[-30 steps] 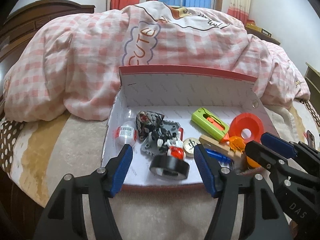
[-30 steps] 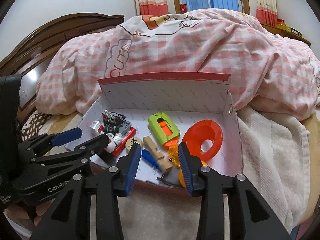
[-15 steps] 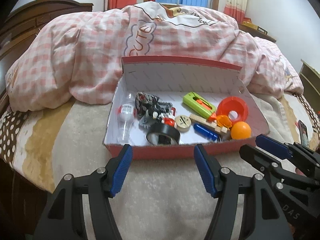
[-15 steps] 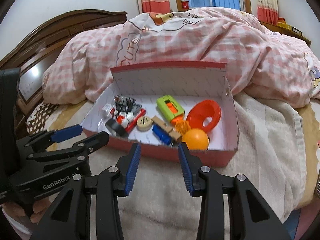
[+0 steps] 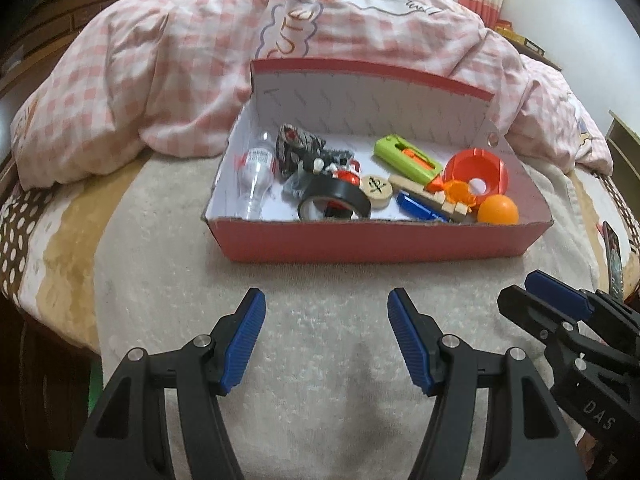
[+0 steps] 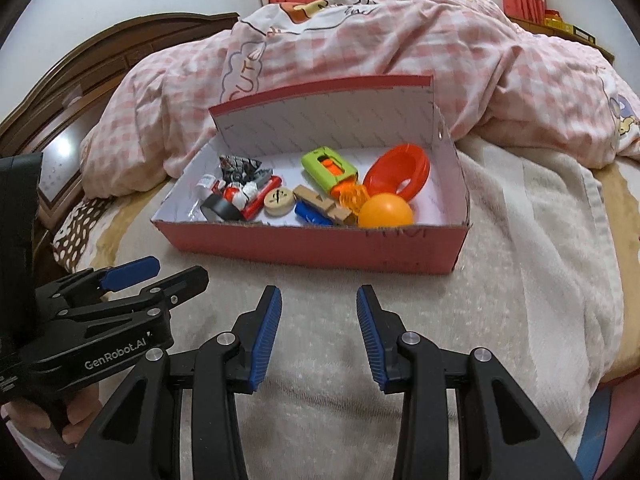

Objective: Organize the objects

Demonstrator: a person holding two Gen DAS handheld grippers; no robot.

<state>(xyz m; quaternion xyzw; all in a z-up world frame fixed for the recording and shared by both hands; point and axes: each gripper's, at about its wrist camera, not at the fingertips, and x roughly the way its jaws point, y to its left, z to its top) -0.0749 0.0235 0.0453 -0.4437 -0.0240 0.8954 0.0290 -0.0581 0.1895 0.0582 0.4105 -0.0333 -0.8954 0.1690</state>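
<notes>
A red cardboard box (image 5: 360,244) (image 6: 312,246) with a white inside lies on the bed. It holds a black tape roll (image 5: 334,200), a small clear bottle (image 5: 256,172), a wooden chess disc (image 5: 376,188), a green case (image 5: 404,156), an orange funnel (image 5: 476,168), an orange ball (image 5: 498,210) (image 6: 386,212), a wooden piece (image 6: 320,200) and a blue piece (image 5: 420,208). My left gripper (image 5: 326,336) is open and empty, short of the box's near wall. My right gripper (image 6: 318,334) is open and empty, also short of the box.
A heaped pink checked quilt (image 5: 180,60) lies behind the box. A cream fleece blanket (image 5: 320,312) covers the bed in front. A dark wooden headboard (image 6: 80,80) stands at the left. A phone (image 5: 614,256) lies at the right bed edge.
Both grippers have drawn back from over the box towards the near bed edge. The box looks smaller and farther. Both stay open and empty.
</notes>
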